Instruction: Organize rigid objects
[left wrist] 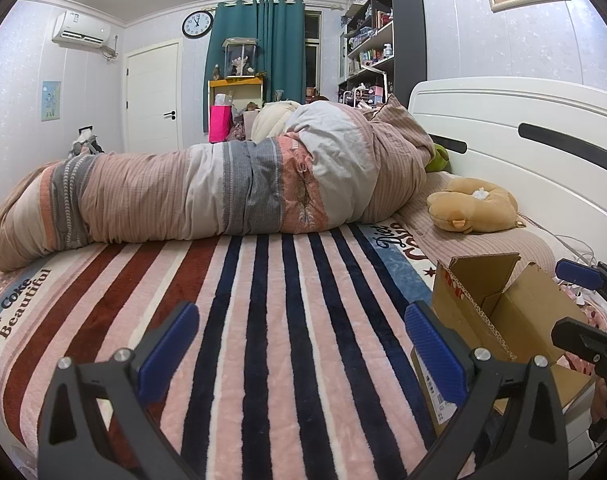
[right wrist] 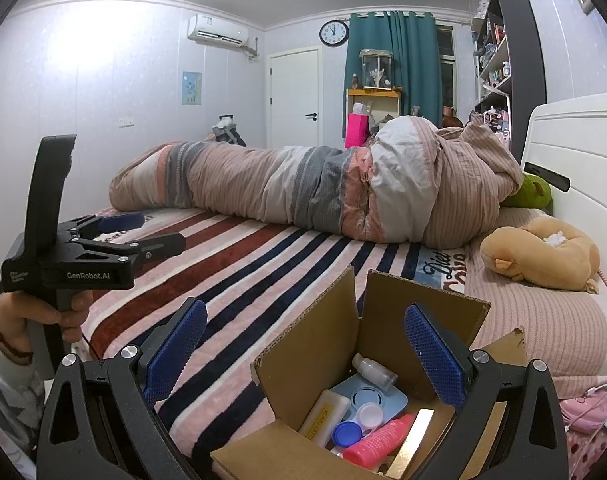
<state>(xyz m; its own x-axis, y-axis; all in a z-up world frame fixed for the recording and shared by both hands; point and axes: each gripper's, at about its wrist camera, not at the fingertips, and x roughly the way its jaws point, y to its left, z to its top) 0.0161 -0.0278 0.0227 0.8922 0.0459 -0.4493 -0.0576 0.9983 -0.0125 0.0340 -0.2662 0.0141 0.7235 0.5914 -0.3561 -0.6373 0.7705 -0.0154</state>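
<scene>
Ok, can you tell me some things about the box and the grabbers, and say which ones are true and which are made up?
1. The cardboard box is open. True.
2. The right gripper is squeezing the pink bottle. False: it is open and empty, above the box.
3. The pink bottle lies inside the box. True.
4. The left gripper holds something. False: its fingers are apart, with only the striped blanket between them.
5. The tan plush toy is in the box. False: it lies on the bed.

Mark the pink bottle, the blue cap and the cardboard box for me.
pink bottle point(right wrist: 377, 438), right wrist view, mid-body.
blue cap point(right wrist: 346, 433), right wrist view, top face.
cardboard box point(right wrist: 315, 344), right wrist view, inner left flap.
</scene>
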